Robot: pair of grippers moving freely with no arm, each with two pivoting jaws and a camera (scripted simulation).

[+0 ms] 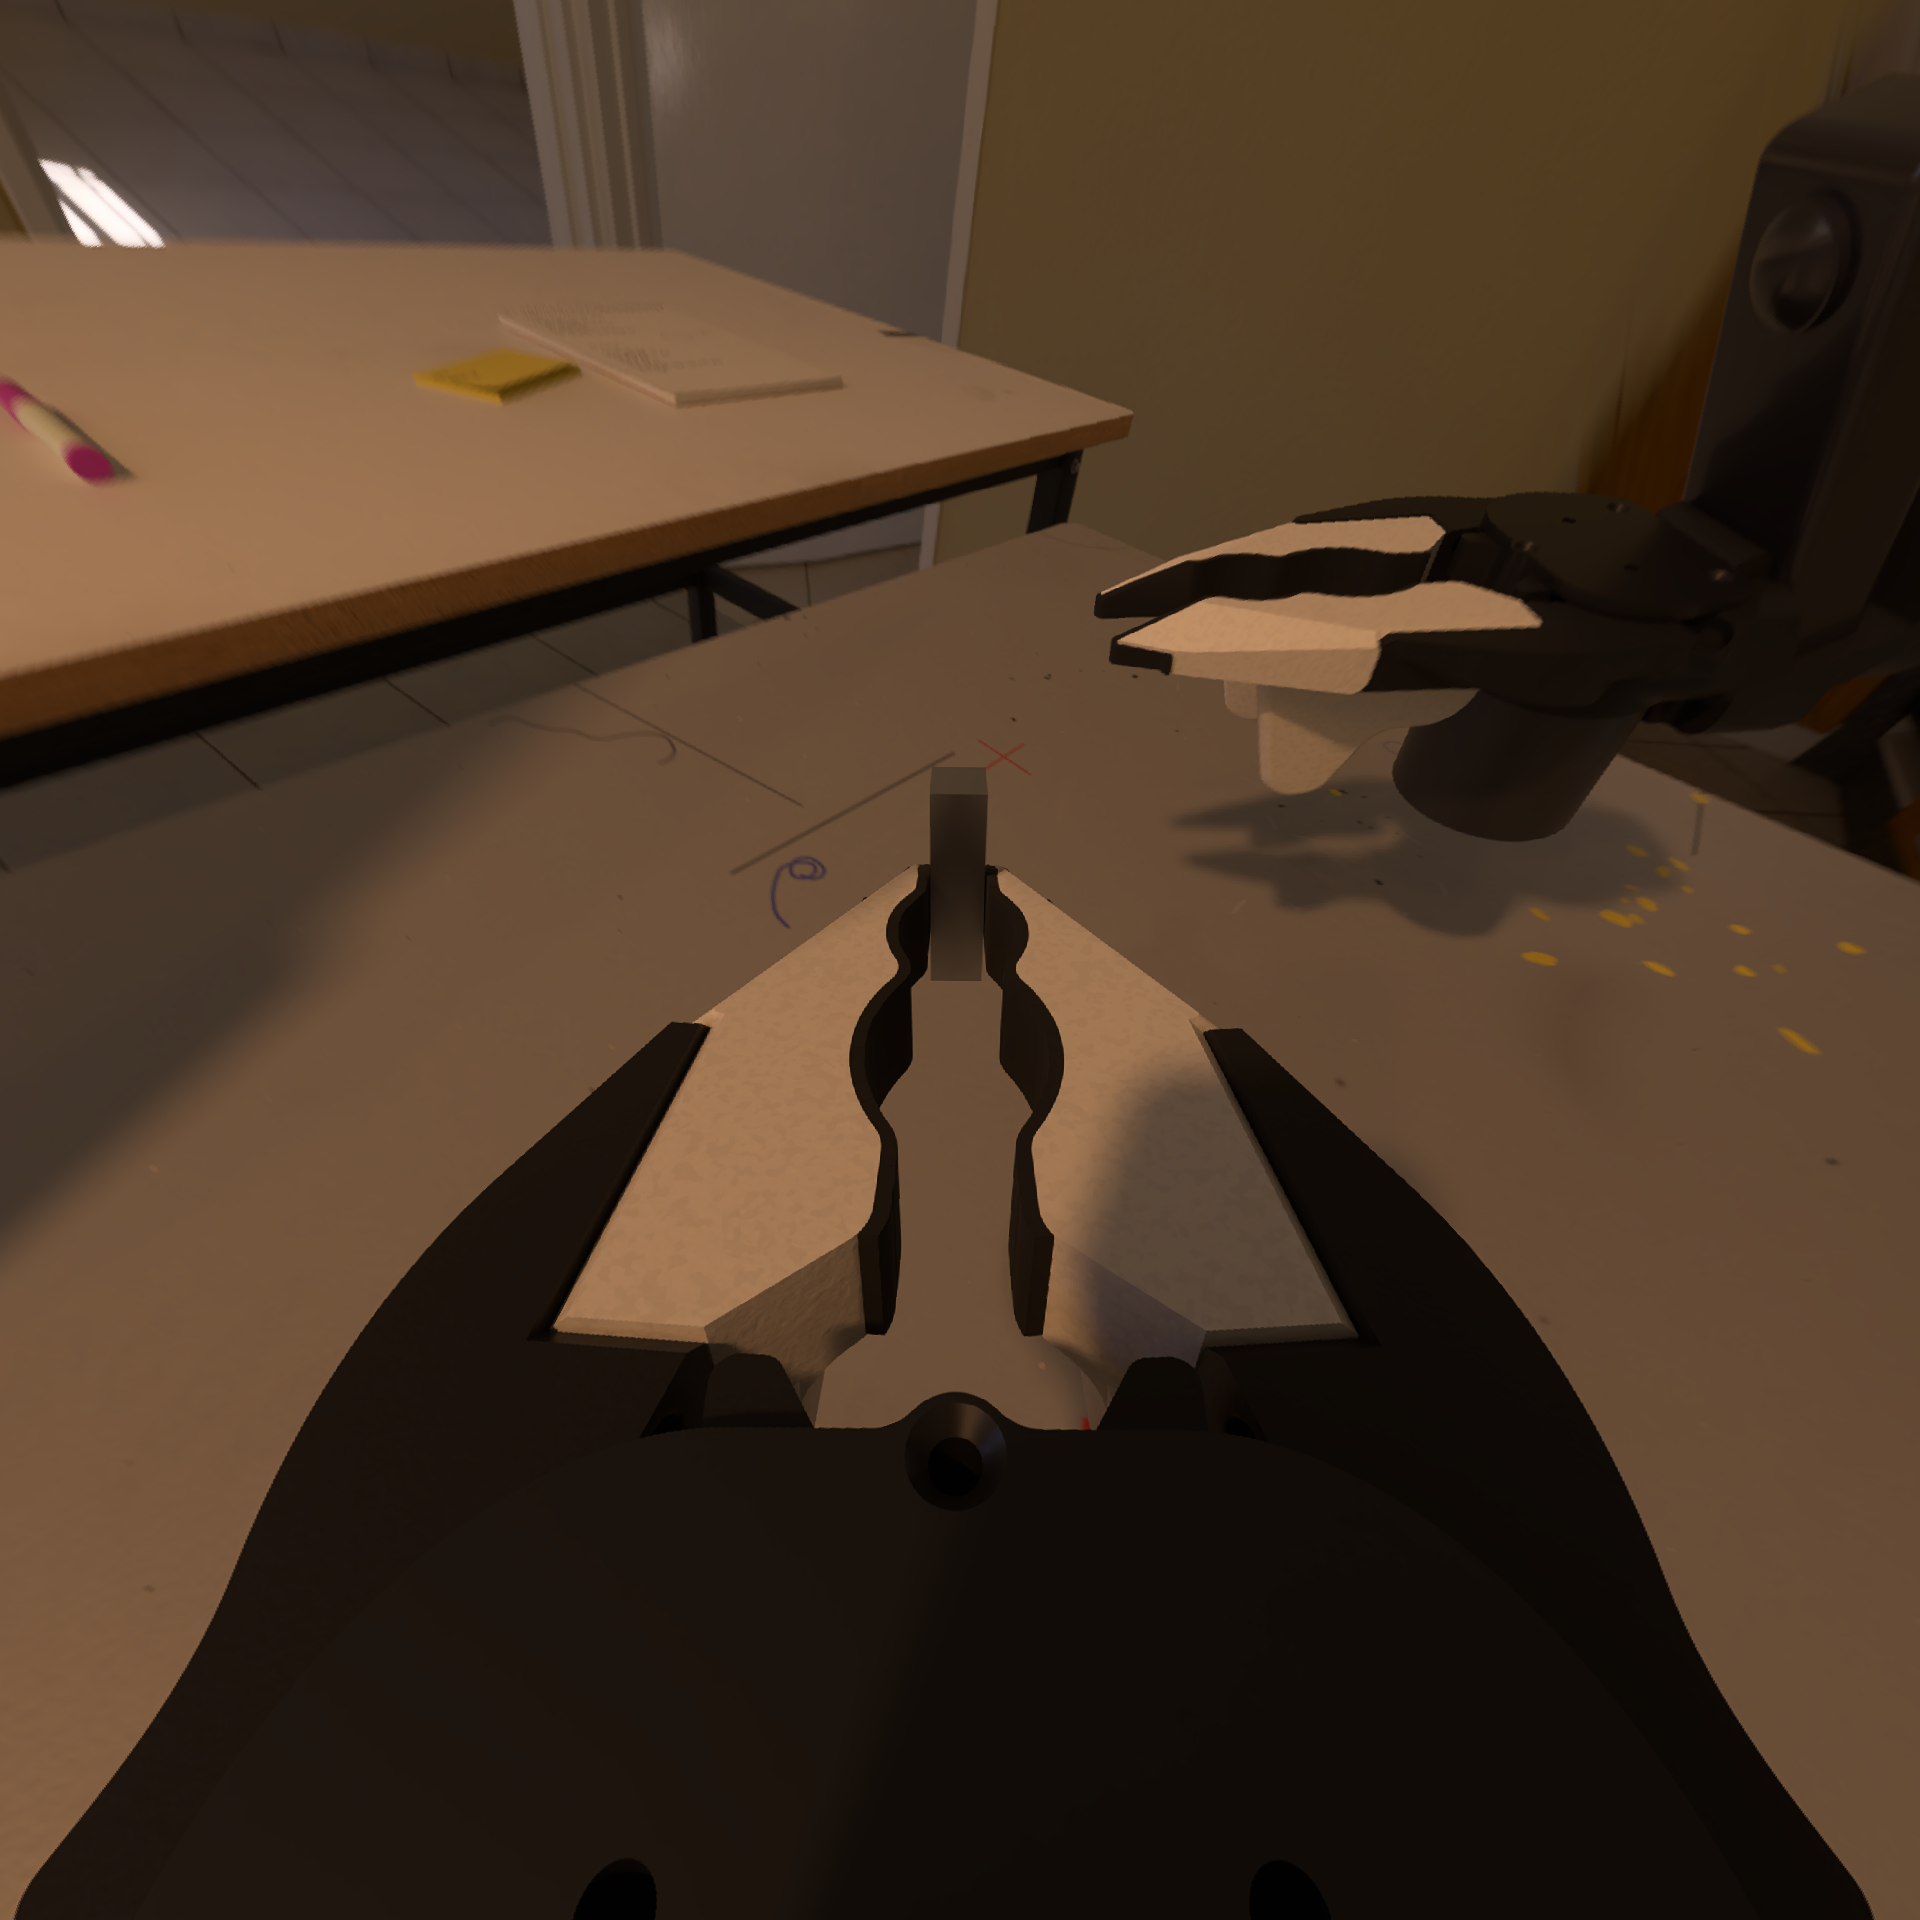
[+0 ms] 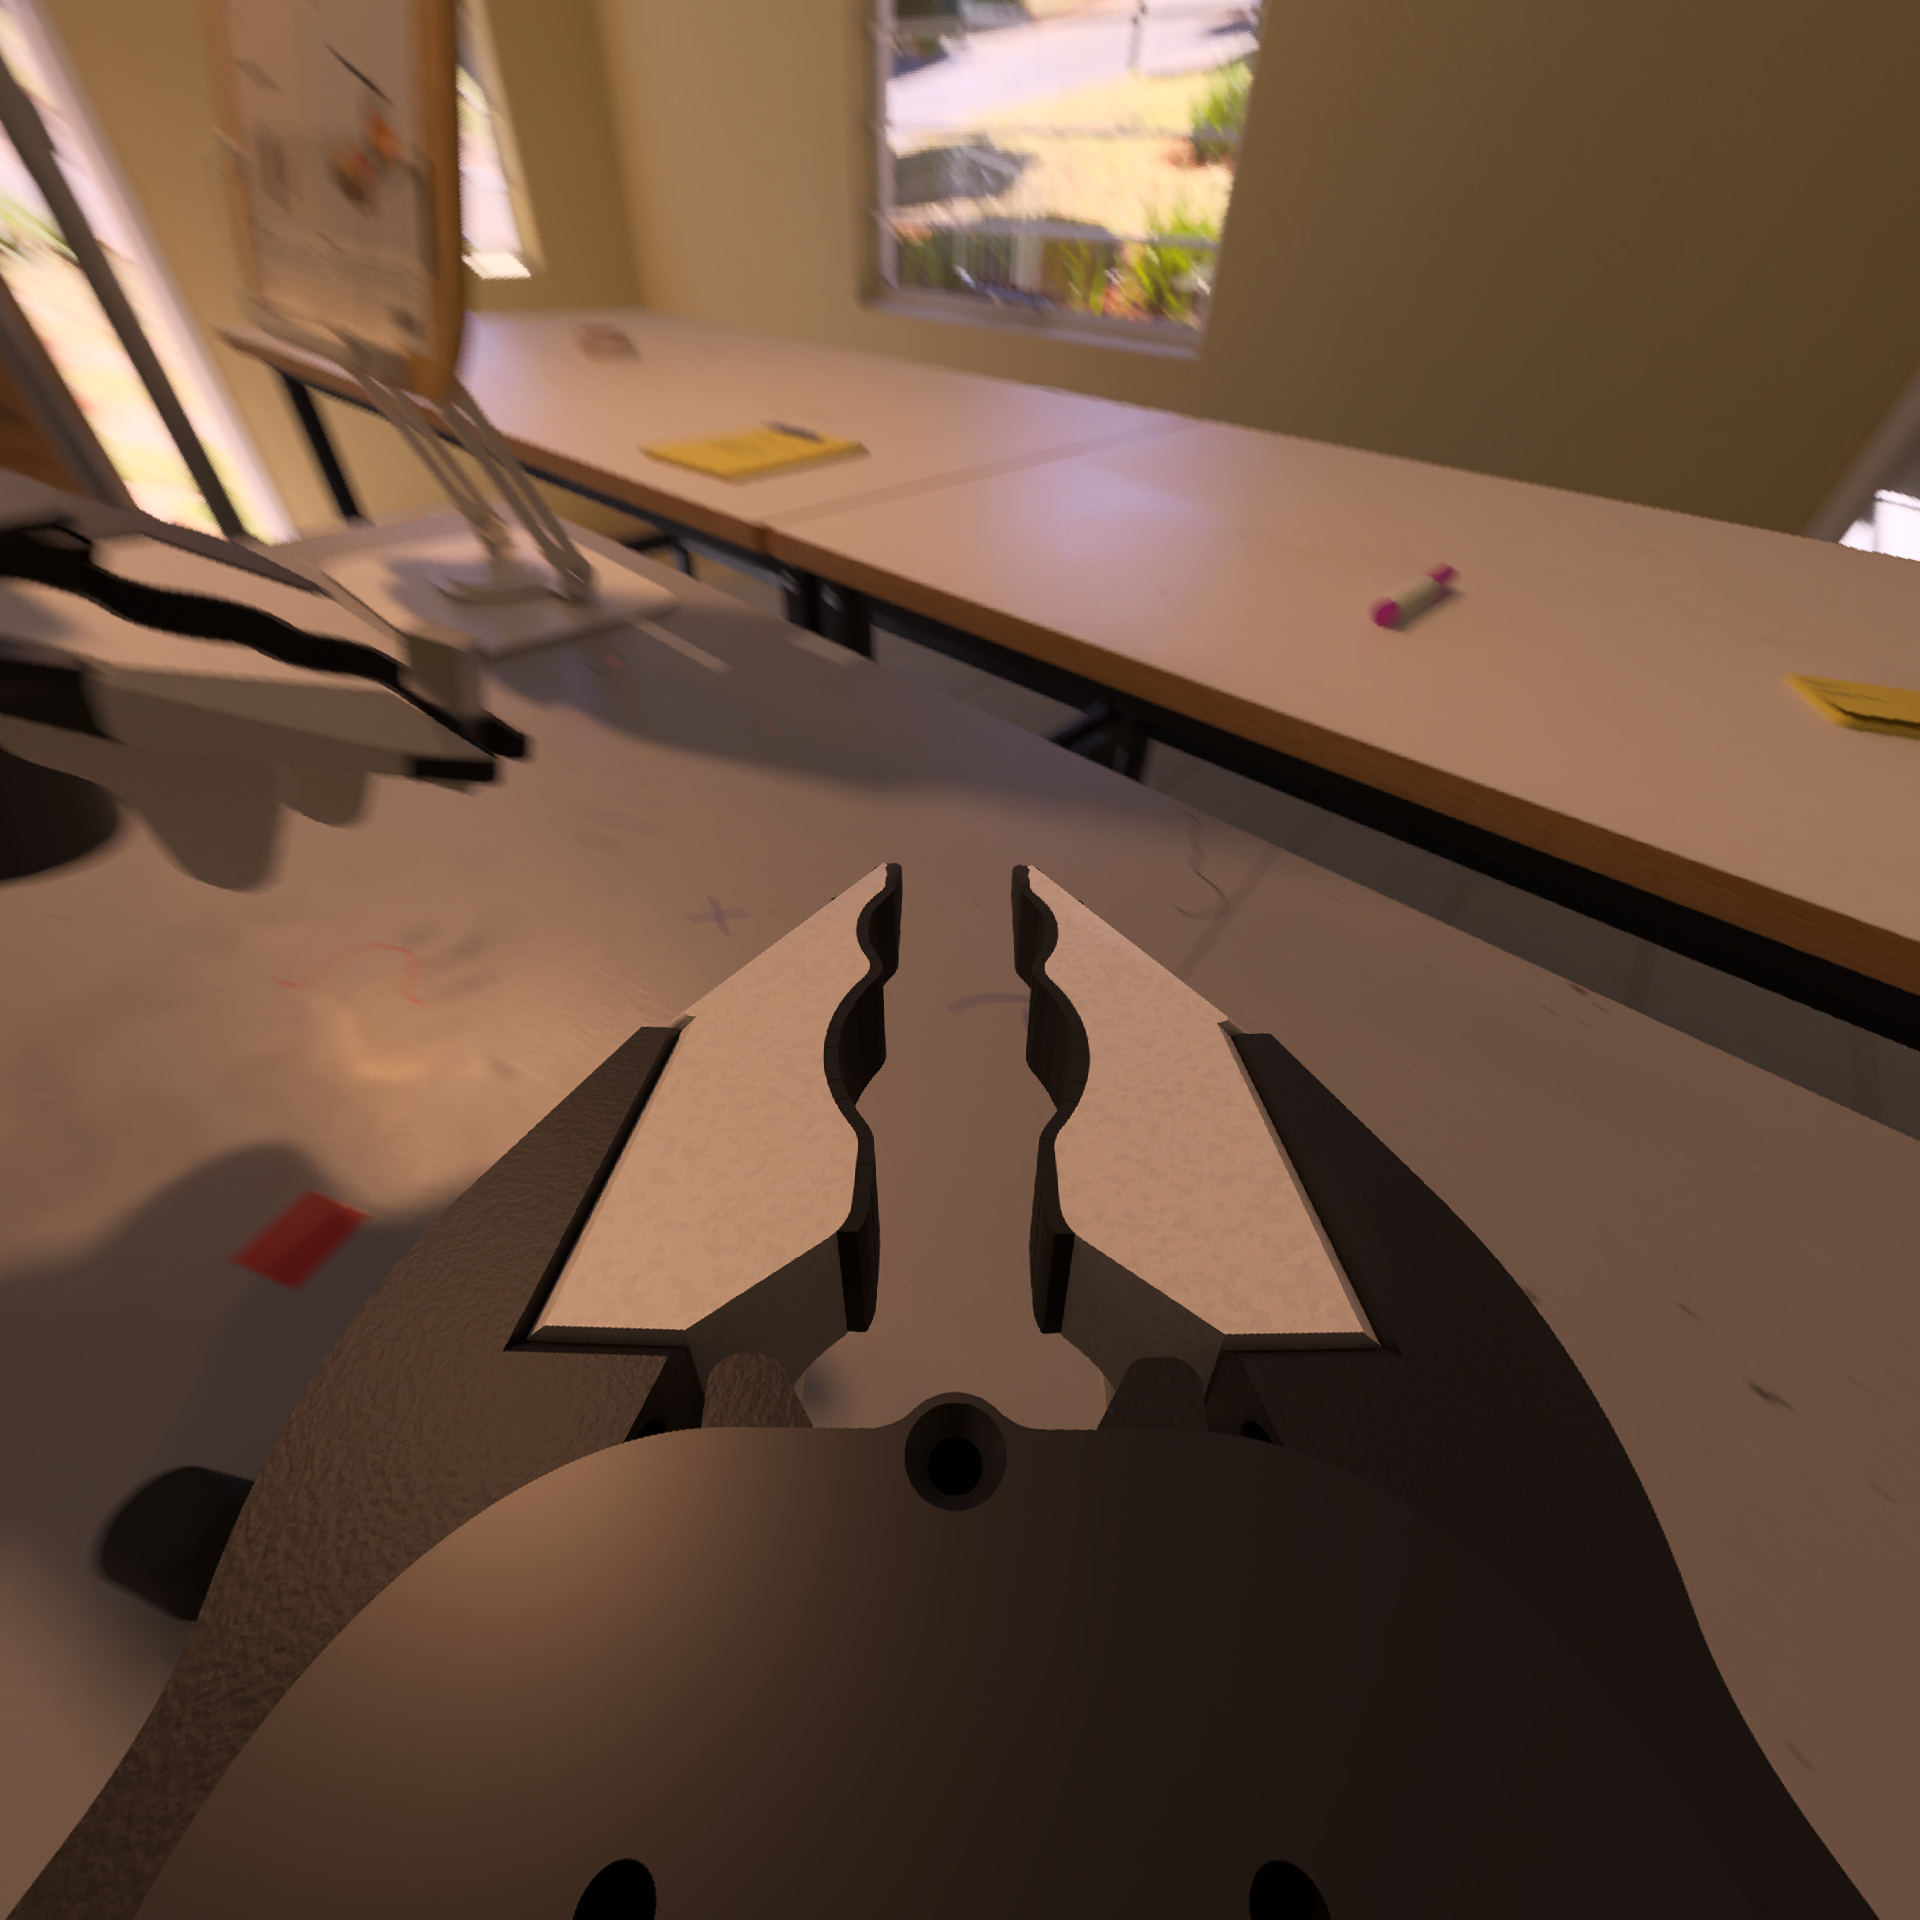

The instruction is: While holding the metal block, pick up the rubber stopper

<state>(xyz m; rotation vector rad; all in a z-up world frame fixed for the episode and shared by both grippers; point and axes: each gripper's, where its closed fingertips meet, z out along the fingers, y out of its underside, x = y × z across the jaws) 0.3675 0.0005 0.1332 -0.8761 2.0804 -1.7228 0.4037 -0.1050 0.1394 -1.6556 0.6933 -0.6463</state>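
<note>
My left gripper [image 1: 956, 883] is shut on a small grey metal block [image 1: 958, 831], held upright between its fingertips above the grey table [image 1: 416, 1039]. In the right wrist view the left gripper [image 2: 473, 743] and the block [image 2: 447, 665] show at the far left. My right gripper [image 2: 956, 883] is open and empty, above the table; in the left wrist view it [image 1: 1127, 623] hovers to the right of the block. A dark rounded thing, probably the rubber stopper [image 2: 166, 1538], lies on the table at the lower left of the right wrist view, partly hidden by the right gripper's body.
A red patch [image 2: 301, 1236] marks the table near the stopper. Beyond a gap stand other tables [image 2: 1247, 582] with yellow notes [image 2: 753, 452], a pink-tipped marker [image 2: 1413, 597] and a pad [image 1: 675, 348]. A tilted board on a stand [image 2: 343, 187] stands at the back left. A dark speaker-like thing [image 1: 1818, 260] stands at the right.
</note>
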